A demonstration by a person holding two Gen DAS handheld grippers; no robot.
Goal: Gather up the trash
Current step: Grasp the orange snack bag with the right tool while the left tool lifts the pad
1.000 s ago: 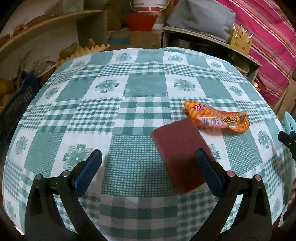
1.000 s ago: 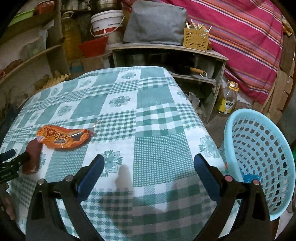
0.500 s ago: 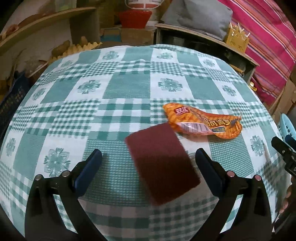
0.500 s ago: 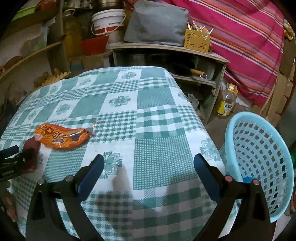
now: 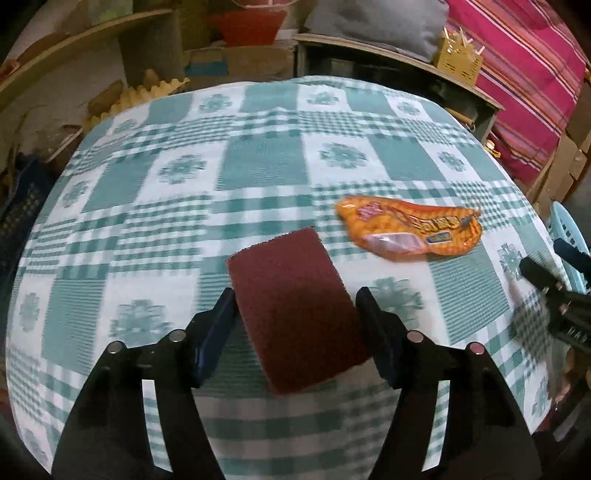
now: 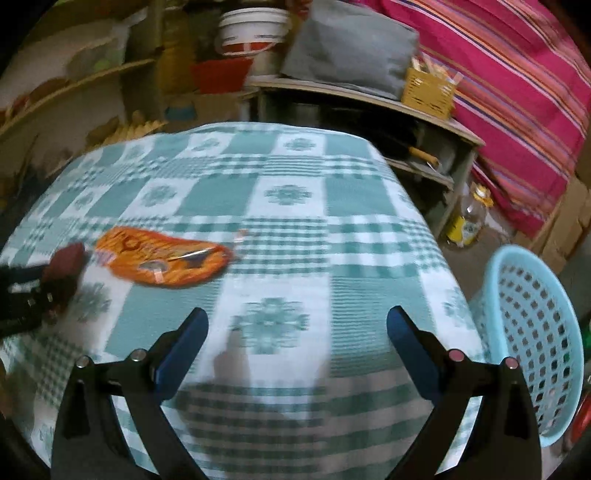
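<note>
A dark red scouring pad lies on the green checked tablecloth. My left gripper straddles the pad, its jaws narrowed to the pad's two sides, the left finger touching it. An orange snack wrapper lies just beyond and to the right of the pad; it also shows in the right wrist view. My right gripper is open and empty above the table's near right part. It shows at the right edge of the left wrist view.
A light blue plastic basket stands on the floor right of the table. Behind the table are a low wooden shelf, a grey cushion, a yellow box, a white bucket and a bottle.
My left gripper has moved right until the red pad lies between its fingers, and its jaws have narrowed around it. My right gripper has shifted a little left and forward.
</note>
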